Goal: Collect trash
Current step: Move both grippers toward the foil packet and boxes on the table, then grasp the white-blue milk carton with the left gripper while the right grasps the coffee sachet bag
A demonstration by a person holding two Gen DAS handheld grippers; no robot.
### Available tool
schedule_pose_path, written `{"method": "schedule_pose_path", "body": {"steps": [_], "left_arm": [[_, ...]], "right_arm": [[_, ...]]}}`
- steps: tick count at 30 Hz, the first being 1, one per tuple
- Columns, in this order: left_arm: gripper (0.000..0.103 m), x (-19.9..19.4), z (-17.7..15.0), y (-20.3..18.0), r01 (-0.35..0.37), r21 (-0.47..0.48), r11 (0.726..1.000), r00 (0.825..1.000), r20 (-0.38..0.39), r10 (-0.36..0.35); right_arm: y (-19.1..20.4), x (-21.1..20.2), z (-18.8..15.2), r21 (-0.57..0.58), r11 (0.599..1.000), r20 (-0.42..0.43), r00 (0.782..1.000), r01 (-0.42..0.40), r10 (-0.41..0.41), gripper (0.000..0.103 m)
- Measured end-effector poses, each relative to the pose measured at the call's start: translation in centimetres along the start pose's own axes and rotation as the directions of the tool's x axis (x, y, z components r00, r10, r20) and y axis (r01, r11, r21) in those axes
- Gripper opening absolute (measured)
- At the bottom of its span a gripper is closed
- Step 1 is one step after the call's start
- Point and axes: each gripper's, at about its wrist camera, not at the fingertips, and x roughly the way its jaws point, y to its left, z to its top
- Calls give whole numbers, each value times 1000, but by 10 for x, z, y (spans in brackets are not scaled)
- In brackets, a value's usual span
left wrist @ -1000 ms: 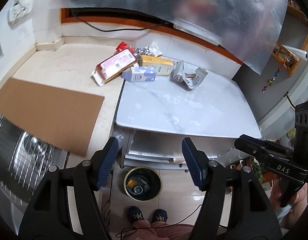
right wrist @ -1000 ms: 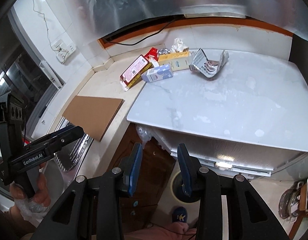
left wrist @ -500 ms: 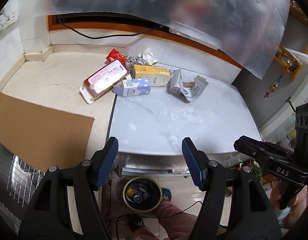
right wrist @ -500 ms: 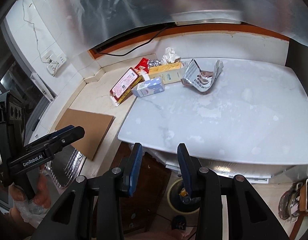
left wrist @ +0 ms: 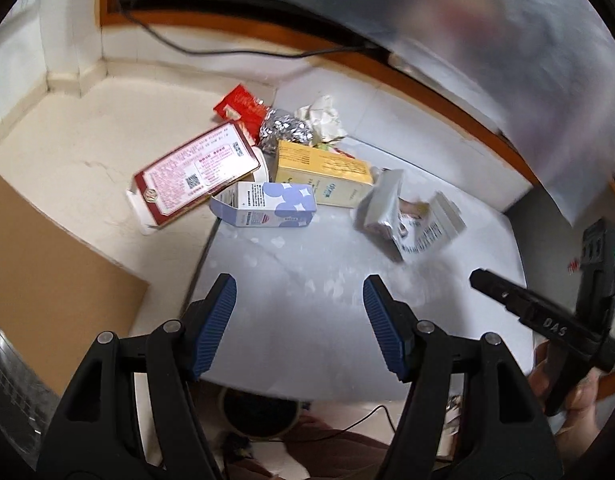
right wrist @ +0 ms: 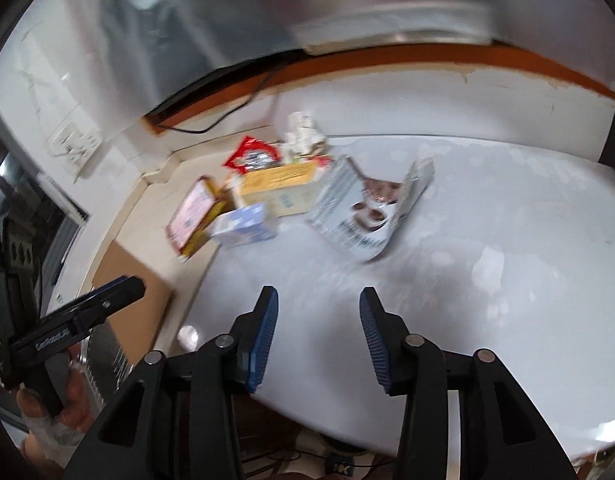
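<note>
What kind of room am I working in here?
Most likely a home kitchen: a beige tiled counter against a white tiled wall, a metal dish rack at the left edge, and a marble-look tabletop strewn with empty food packaging.

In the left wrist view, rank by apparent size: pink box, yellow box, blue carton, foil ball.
1. pink box
2. yellow box and blue carton: look alike, so no order between them
3. foil ball

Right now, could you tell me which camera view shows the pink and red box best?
The left wrist view: the pink and red box lies face-up there, its label and code square visible though unreadable. The right wrist view shows it small, blurred and edge-on.
</note>
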Motion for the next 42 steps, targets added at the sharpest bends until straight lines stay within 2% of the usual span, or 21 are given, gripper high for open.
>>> {"method": "schedule_pose_path", "body": {"steps": [4,7,13,15,16,17,20,24,26,31,34,38,42], "left_arm": [[63,36,16,6,-38,-115,993,999,-32,35],[63,58,26,14,-68,-202,977,997,-42,61],[63,99,43,26,-126,-367,922,992,-71,107],[63,110,47,29,-143,-423,895,989,-82,119],[63,114,48,30,-147,-449,881,989,-80,124],[63,116,49,31,-150,-463,873,989,-77,129],[63,124,53,32,-174,-502,847,985,-71,160],[63,137,57,36,-214,-541,814,976,-91,197],[63,144,57,39,-245,-566,787,969,-110,223],[67,155,58,42,-277,-613,740,959,-124,256],[67,156,59,40,-288,-620,730,954,-123,272],[73,160,59,43,-285,-640,713,954,-118,274],[73,163,61,48,-279,-665,693,956,-123,267]], "right_arm": [[-34,48,24,55,998,-61,998,-16,19,44],[-48,77,34,80,996,-95,994,-41,48,44],[-59,119,55,66,995,-124,989,-74,82,44],[-60,129,62,56,996,-123,989,-73,80,38],[-61,132,64,49,996,-126,989,-69,75,30],[-60,135,66,43,997,-128,989,-67,72,23],[-63,141,74,32,997,-120,990,-71,75,14],[-67,148,85,33,996,-111,990,-83,86,9],[-69,150,89,34,995,-109,990,-89,92,7],[-68,154,94,21,994,-115,987,-106,108,6],[-66,156,95,10,994,-126,986,-112,113,6],[-66,159,96,-1,994,-141,984,-107,106,6],[-65,162,97,-13,994,-147,984,-105,102,6]]}}
